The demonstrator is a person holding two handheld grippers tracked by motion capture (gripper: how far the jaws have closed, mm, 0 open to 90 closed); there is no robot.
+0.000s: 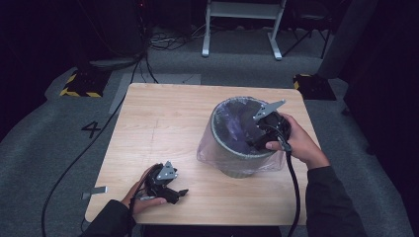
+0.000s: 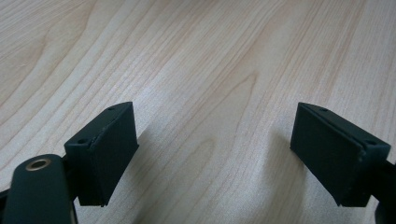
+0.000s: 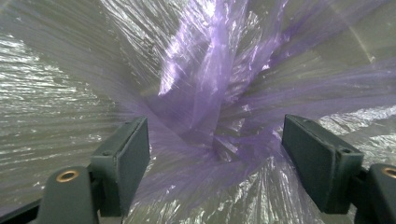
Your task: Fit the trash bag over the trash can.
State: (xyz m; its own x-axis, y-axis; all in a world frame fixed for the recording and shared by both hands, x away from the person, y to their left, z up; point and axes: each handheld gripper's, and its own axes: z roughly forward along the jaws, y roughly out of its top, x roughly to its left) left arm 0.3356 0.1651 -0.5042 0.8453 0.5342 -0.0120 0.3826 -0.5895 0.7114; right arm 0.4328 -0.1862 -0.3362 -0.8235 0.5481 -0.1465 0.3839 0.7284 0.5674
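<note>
Dark room w/ grey carpet, a white frame stand [image 1: 242,27] at top centre of the high view, yellow-black striped blocks [image 1: 79,84] at upper left. A light wood table [image 1: 163,128] fills the middle of that frame.

Bin [image 1: 242,140] stands upright right of centre on the table, lined w/ a thin purple-tinted plastic bag [image 1: 232,126] whose edge folds over the rim and hangs down the outside. Right gripper [image 1: 262,133] sits at the bin's right rim, tipped into the opening. In the right gripper view its jaws stand wide apart, pads [image 3: 128,161] clear of the film, crumpled bag [image 3: 210,93] gathered in folds betw. and beyond them; nothing pinched.

Left gripper [image 1: 173,190] rests low at lower left of the high view, near the table's front edge, well apart from the bin. Left gripper view: jaws wide, bare wood [image 2: 210,93] betw. them, holding nothing.
</note>
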